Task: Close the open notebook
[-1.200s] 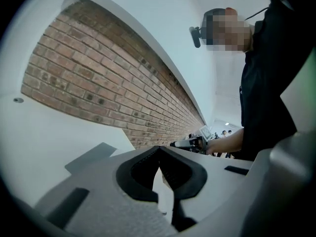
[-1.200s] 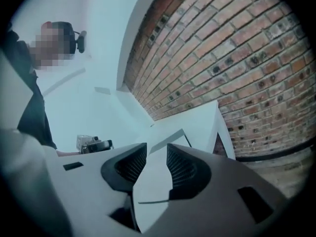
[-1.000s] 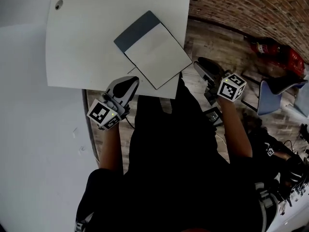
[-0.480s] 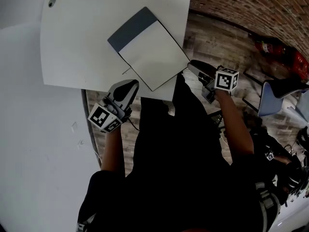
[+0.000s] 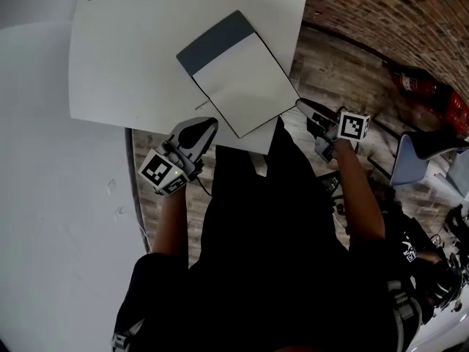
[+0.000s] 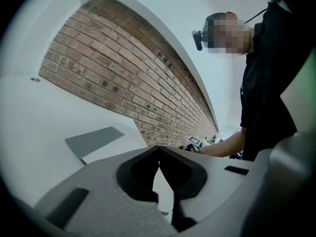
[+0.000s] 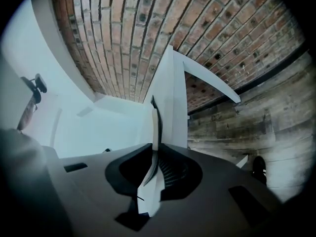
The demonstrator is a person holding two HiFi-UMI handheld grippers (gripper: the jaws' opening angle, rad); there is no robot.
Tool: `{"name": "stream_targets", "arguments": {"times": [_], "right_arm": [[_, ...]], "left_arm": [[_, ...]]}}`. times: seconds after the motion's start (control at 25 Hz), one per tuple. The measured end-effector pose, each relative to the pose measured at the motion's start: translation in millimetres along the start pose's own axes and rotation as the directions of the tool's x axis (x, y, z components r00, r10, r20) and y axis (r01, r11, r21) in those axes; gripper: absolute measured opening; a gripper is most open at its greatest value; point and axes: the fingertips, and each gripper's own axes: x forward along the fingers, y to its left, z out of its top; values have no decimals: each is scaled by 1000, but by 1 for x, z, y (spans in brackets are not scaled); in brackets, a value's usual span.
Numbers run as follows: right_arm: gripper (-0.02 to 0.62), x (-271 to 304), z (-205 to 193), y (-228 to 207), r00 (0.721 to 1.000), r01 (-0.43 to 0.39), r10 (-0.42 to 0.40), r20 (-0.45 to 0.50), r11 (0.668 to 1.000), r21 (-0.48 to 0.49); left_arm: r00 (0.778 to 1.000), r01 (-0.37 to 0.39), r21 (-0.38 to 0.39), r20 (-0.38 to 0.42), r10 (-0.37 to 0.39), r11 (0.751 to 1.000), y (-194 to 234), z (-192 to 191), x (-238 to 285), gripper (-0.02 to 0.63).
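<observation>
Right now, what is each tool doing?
Left tool: closed, empty.
Right tool: jaws have just been closing, now on the notebook's thin white edge.

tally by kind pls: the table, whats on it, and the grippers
table: 1
notebook: 1
grippers: 2 (left gripper shut, empty; right gripper, jaws just closed in on the notebook's overhanging corner, which sits between them)
total: 4
</observation>
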Motion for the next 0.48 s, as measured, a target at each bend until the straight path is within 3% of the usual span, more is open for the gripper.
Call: {"name": "stream_targets", "arguments": {"times": [0.24,0.48], "right_arm": [[43,-3,4,18,1000,1,0,-11,998,62],[43,-5,11,30,998,59,-56,-28,991,119]], "left_arm": [[1000,-2,17,18,2,1000,-1,13,-5,17],[998,-24,56,67,20,998,1,37,-9,17]]}}
